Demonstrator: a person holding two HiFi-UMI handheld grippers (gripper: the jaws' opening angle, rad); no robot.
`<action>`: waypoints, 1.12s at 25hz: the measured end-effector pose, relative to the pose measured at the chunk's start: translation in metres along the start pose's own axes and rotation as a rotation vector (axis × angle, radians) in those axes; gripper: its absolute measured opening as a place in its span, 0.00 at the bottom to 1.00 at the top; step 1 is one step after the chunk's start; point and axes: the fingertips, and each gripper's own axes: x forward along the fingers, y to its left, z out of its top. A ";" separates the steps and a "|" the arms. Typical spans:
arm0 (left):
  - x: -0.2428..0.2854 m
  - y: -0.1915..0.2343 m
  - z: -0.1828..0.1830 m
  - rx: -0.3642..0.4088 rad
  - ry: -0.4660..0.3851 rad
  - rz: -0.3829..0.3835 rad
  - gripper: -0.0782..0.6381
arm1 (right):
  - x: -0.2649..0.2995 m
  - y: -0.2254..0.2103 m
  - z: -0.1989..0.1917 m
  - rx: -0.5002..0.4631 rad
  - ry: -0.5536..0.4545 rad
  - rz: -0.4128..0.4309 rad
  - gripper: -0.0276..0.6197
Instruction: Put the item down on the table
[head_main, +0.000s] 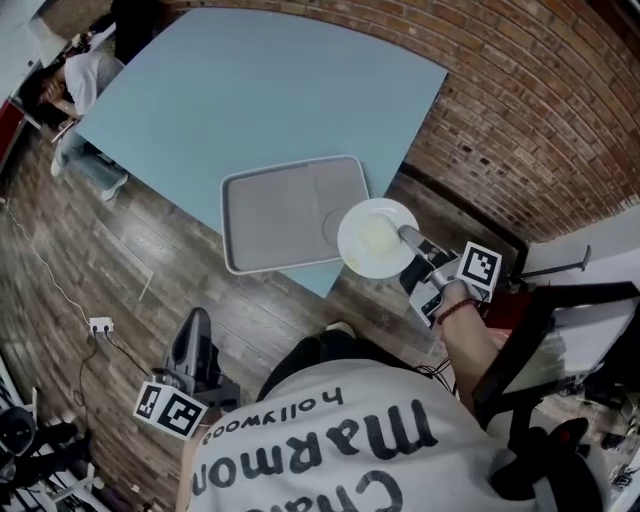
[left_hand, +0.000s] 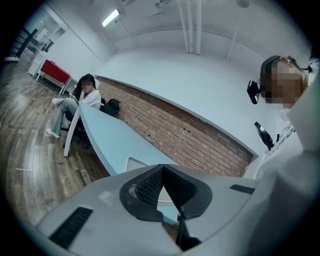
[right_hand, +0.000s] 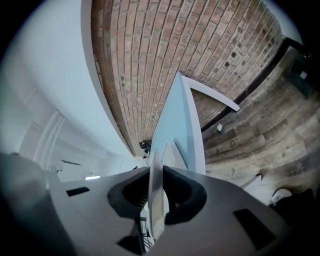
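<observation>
A white round plate (head_main: 376, 238) hangs over the near corner of the light blue table (head_main: 250, 90), partly above the grey tray (head_main: 290, 212). My right gripper (head_main: 412, 240) is shut on the plate's rim from the right. In the right gripper view the plate (right_hand: 155, 197) shows edge-on between the jaws. My left gripper (head_main: 195, 345) is low at the left, over the wooden floor and away from the table; its jaws meet with nothing between them in the left gripper view (left_hand: 162, 172).
A brick wall (head_main: 520, 110) runs along the table's right side. A person (head_main: 85, 75) sits at the table's far left end. A power strip (head_main: 100, 325) and cable lie on the floor at left. Dark equipment (head_main: 560, 330) stands at right.
</observation>
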 end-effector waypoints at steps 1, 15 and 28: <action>0.000 0.000 0.000 0.001 -0.002 0.012 0.12 | 0.005 -0.004 0.003 0.002 0.011 -0.003 0.11; 0.011 -0.008 -0.005 0.003 -0.065 0.111 0.12 | 0.055 -0.019 0.024 -0.153 0.194 -0.028 0.11; 0.016 -0.002 -0.008 -0.011 -0.077 0.139 0.12 | 0.081 -0.020 0.030 -0.357 0.219 -0.120 0.11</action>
